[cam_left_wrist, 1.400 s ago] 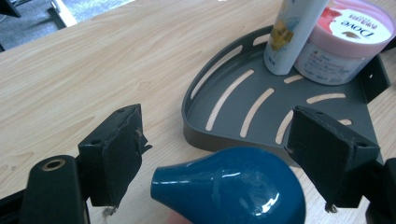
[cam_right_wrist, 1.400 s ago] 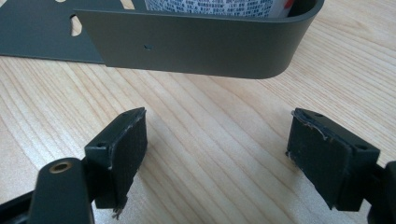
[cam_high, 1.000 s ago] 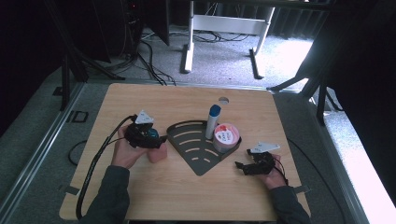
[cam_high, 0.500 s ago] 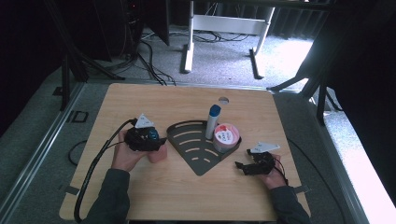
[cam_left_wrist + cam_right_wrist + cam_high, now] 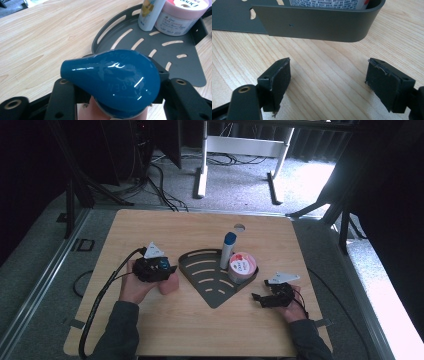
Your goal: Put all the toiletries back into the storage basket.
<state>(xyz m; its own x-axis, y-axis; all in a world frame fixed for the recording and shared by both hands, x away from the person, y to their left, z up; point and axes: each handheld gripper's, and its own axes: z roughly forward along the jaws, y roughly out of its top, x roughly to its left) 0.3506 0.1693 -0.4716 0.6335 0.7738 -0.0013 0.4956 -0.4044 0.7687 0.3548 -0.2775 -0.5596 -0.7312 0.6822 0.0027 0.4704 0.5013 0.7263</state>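
A pink bottle [image 5: 170, 285] with a glossy blue flip cap [image 5: 112, 80] stands on the table just left of the dark grey fan-shaped tray [image 5: 212, 289]. My left gripper [image 5: 166, 269] has just been closing on it. In the left gripper view, the left gripper [image 5: 117, 83] has its pads against the bottle's sides under the cap. My right gripper [image 5: 259, 299] rests at the tray's right corner. Seen in the right gripper view, the right gripper [image 5: 329, 80] is open over bare wood, facing the tray's curved wall [image 5: 319, 25].
Inside the tray a white tube with a blue cap [image 5: 227, 251] stands upright beside a pink jar [image 5: 242, 267]. A round hole [image 5: 239, 227] is in the tabletop behind them. A black cable [image 5: 107, 287] trails from the left gripper off the table's front left.
The left gripper's jaws have drawn in around the pink bottle. Both hands stay where they were, and the tray and its contents have not moved.
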